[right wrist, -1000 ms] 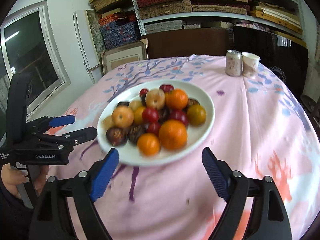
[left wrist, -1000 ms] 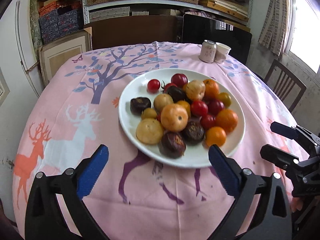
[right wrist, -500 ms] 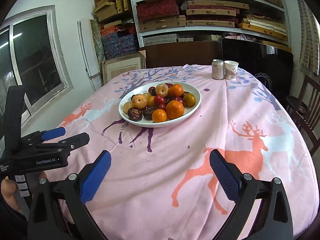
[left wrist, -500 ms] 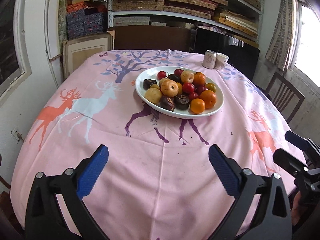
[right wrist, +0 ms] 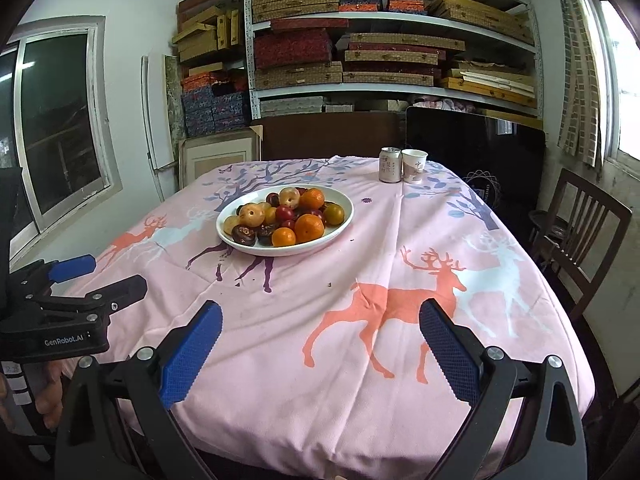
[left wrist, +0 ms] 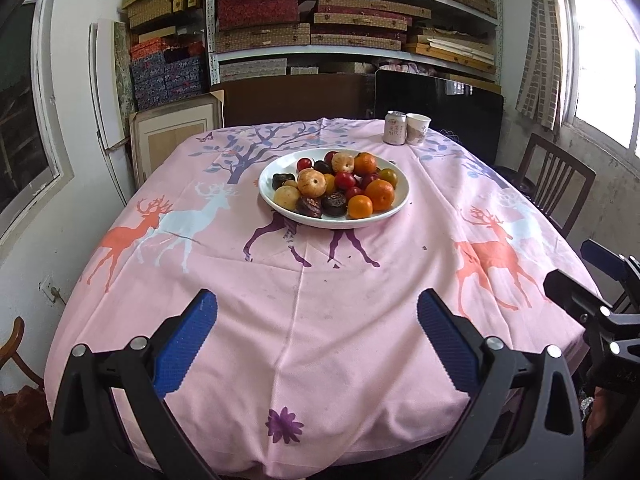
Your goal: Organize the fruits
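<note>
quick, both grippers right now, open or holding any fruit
left gripper: open, nothing between its fingers
right gripper: open, nothing between its fingers

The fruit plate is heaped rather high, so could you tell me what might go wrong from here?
1. The fruit is piled on the white plate; lifting one orange may send its neighbours rolling onto the tablecloth.
2. The can and paper cup stand close behind; a far reach might tip them.

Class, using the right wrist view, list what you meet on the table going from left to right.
Left gripper → white plate of fruit → drink can → paper cup.
</note>
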Demonstrator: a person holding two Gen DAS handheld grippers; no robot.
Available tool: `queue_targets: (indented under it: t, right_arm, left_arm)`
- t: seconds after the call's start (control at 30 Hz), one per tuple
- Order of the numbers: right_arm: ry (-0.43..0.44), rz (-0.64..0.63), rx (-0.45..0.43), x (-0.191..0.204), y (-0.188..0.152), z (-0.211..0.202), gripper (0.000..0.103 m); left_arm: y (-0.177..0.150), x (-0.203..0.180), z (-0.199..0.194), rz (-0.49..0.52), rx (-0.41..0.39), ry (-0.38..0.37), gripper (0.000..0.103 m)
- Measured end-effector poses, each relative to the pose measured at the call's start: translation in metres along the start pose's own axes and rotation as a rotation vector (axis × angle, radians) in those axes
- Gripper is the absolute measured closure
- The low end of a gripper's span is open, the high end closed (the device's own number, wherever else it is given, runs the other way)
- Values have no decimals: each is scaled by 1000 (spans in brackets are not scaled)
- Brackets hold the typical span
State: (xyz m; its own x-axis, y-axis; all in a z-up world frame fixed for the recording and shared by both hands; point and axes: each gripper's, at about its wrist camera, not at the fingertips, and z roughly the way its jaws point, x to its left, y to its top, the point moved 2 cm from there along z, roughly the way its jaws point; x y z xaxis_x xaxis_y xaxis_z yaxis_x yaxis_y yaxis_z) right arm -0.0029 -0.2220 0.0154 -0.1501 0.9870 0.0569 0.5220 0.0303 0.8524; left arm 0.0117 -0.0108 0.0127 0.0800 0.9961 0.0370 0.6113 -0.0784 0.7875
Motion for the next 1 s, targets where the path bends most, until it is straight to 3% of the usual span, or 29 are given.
queue_targets:
  t: [1.0]
  right_arm:
    - [-13,38,19,-8,-2,3,3]
  left_arm:
    - [-1,0,0,16,-6,43,5]
